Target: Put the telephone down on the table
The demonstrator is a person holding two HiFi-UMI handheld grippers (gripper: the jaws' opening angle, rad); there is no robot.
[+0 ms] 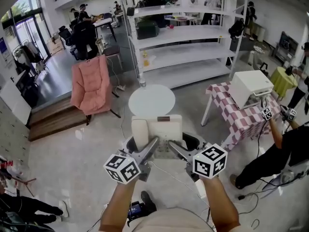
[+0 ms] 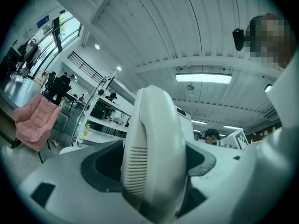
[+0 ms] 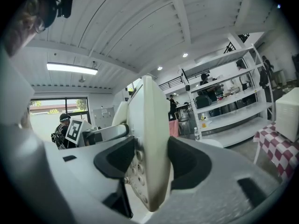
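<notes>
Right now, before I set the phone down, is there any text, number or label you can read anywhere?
None can be read.
On the telephone, the keypad: marks too blurred.
On the blue sign: too small.
On the left cube and the right cube: square patterns only, no words.

You have the round white table (image 1: 151, 100) just ahead of you, standing on the grey polished floor (image 1: 72, 153). Left of that table, a pink chair (image 1: 91, 88) stands on the floor. Beyond the chair, a low wooden platform (image 1: 53, 122) lies along the floor. Right of the round table stands a second table under a red-and-white checked cloth (image 1: 241, 122), and a white box (image 1: 251, 87) sits on it. Behind the round table rises a white shelf unit (image 1: 193, 33). A dark case (image 1: 146, 30) rests on one shelf and a small yellow bottle (image 1: 145, 59) on the shelf below.
</notes>
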